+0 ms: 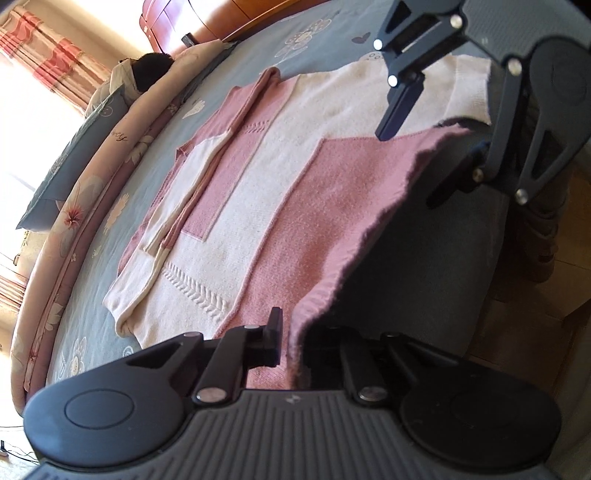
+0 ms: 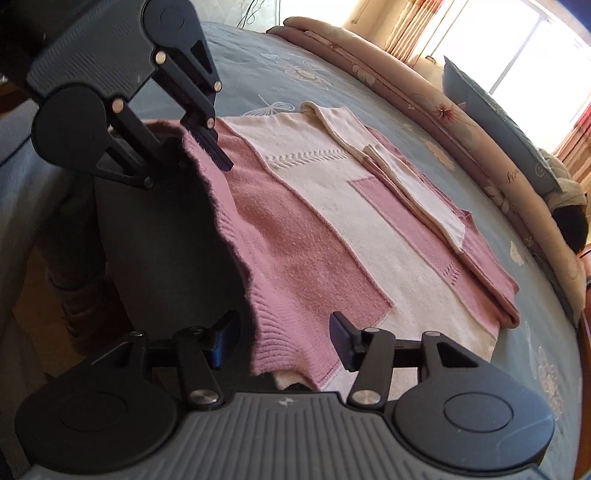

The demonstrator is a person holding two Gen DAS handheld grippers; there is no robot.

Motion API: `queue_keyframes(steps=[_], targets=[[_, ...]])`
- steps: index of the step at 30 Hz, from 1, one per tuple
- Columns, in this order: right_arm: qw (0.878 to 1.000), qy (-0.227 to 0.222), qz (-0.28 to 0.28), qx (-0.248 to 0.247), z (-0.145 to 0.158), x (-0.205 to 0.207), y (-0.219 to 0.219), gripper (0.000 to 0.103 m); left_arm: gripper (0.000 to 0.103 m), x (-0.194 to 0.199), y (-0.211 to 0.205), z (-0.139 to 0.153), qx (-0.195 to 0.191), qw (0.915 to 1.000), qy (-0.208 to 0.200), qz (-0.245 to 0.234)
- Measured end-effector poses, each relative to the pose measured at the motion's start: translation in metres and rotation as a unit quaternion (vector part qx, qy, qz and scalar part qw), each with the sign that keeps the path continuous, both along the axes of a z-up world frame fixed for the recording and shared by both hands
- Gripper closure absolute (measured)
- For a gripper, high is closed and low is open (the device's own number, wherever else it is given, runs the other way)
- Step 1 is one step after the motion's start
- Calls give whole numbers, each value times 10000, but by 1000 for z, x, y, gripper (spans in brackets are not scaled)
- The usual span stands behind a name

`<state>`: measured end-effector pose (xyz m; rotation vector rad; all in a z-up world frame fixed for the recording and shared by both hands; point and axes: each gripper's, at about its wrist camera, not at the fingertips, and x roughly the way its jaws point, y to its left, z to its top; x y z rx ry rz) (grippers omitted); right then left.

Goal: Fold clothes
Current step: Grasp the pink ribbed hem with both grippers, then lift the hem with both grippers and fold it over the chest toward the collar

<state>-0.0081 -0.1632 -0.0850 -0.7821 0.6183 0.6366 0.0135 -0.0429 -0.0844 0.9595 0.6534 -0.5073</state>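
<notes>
A pink and cream knit sweater [image 1: 258,184] [image 2: 332,221] lies spread on the bed, with a sleeve [image 1: 192,177] folded in along its far side. Its pink hem is lifted at the bed's near edge. At the bottom of the left wrist view, my left gripper [image 1: 293,332] is shut on one corner of that hem; the right wrist view shows this gripper [image 2: 218,155] at the upper left, pinching the knit. My right gripper [image 2: 282,332] stands open, with the other hem corner lying loose between its fingers, the pads apart from it. In the left wrist view this gripper [image 1: 410,166] sits at the upper right.
The bed [image 1: 110,295] [image 2: 277,74] has a blue-grey flowered sheet. A rolled floral quilt [image 1: 74,221] [image 2: 443,110] and a blue pillow [image 1: 74,155] run along its far side, where a person's dark-haired head [image 1: 151,66] rests. A wooden headboard [image 1: 177,18] stands behind. A person's leg [image 1: 543,229] stands on the floor.
</notes>
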Motion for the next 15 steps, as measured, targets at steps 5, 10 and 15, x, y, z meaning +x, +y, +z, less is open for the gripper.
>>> queue_keyframes(steps=[5,10,15], targets=[[9944,-542,-178,-892,-12,1,-17,45,94,3,2,1,-74,10000,27,14],[9900,-616,-398,-1202,-14,6,-52,45,93,2,3,-1,-67,10000,43,-21],[9903,-502,-349,-1248,-16,8,-60,61,87,-1,6,-6,-39,10000,73,-8]])
